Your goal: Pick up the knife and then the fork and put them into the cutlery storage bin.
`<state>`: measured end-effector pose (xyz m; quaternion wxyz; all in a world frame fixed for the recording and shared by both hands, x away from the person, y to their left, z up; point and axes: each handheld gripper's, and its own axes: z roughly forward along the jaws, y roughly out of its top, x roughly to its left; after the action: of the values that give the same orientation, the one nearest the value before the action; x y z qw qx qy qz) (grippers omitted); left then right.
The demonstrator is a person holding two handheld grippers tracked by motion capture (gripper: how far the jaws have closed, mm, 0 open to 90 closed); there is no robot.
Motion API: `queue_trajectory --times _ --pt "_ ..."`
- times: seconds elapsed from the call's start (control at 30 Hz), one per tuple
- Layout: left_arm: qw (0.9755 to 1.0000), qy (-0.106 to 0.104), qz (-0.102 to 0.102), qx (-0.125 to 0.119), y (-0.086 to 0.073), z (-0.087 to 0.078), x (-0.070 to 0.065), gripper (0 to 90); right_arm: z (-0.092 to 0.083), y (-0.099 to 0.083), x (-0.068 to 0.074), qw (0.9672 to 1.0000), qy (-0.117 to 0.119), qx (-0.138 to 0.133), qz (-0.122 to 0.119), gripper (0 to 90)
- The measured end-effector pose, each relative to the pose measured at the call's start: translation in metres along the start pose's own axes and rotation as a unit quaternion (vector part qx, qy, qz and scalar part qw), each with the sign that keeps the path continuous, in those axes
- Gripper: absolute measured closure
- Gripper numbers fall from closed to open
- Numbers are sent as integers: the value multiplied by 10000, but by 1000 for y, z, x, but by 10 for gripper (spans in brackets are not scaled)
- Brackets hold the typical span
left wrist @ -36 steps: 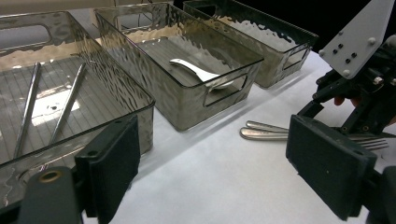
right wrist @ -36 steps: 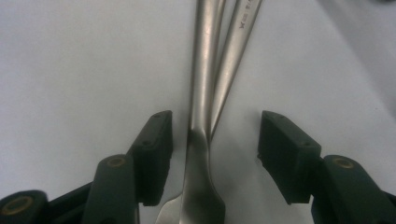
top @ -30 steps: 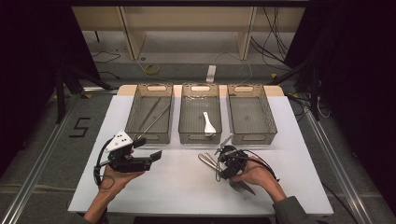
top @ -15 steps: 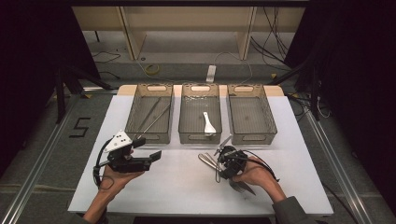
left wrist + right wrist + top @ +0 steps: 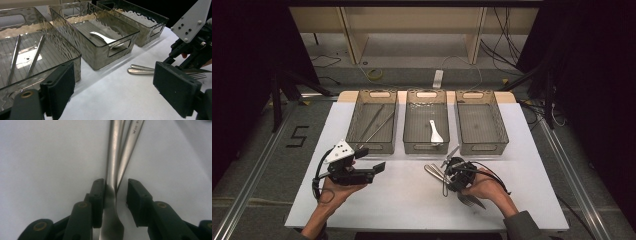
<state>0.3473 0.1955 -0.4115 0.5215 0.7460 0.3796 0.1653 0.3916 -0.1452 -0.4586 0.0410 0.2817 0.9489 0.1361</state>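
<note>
Right gripper (image 5: 451, 172) lowered over steel cutlery (image 5: 435, 171) on white table (image 5: 402, 205), just in front of middle bin (image 5: 426, 146). Jaws lately closing. Right gripper view: two handles (image 5: 117, 157) seen between jaws, left pad against one handle, gap left at right pad; grip not complete. Fork tines (image 5: 469, 200) seen in high view beneath hand. Left gripper (image 5: 367, 160) held apart, jaws spread, nothing between. Left gripper view: white spoon (image 5: 105, 39) in middle bin, two rods (image 5: 25, 57) in nearest bin.
</note>
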Motion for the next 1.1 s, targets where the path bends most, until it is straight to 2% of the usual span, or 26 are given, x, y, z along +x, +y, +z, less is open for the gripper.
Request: queue_trajectory --times 0.37,0.57,0.73,1.1 --pt "10000 6 5 -1 0 0 0 174 -1 0 1 9999 24 77 99 777" --pt "10000 7 13 2 0 0 0 175 -2 0 1 9999 22 82 107 797" --pt "10000 4 10 5 0 0 0 175 -3 0 0 10000 15 81 -57 802" --pt "10000 10 14 -1 0 0 0 175 -13 -1 -1 10000 -3 -25 -49 805"
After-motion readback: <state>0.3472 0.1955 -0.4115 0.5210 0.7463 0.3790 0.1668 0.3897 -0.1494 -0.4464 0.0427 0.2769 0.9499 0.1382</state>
